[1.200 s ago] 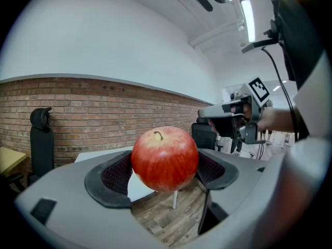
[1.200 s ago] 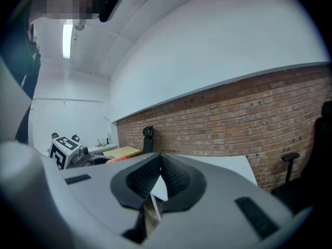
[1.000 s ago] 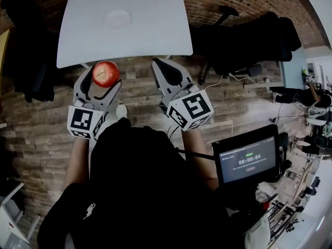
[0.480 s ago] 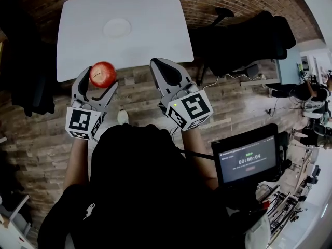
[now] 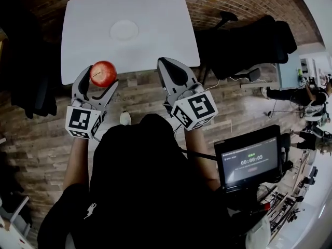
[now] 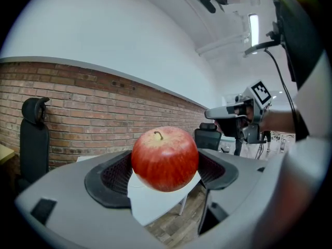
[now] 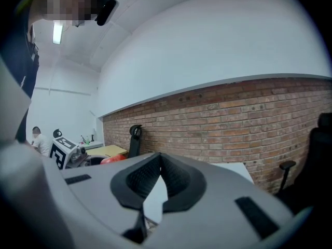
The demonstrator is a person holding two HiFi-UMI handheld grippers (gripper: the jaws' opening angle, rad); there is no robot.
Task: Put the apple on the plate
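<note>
The left gripper (image 5: 99,78) is clamped on the apple (image 5: 103,73). In the left gripper view the red fruit (image 6: 165,158) sits stem up between the two dark pads (image 6: 111,178), which press on its left and right sides, with the gripper (image 6: 165,164) held roughly level.

From the head view the apple hangs at the near edge of the white table (image 5: 161,14), toward its left side. The plate (image 5: 124,30) is white too. It lies on the table farther off, a little right of the apple and well apart from it, with nothing on it.

The right gripper (image 5: 166,64) hangs to the right of the left one, near the table's near edge, over the wood floor (image 5: 140,95). Its jaws are together with nothing between them. In the right gripper view the pad tips (image 7: 160,160) meet, and only a thin slit shows behind them. The apple (image 7: 111,158) shows as a red patch at the far left there.

A dark chair (image 5: 249,38) stands right of the table. A screen (image 5: 249,162) glows at the near right.
</note>
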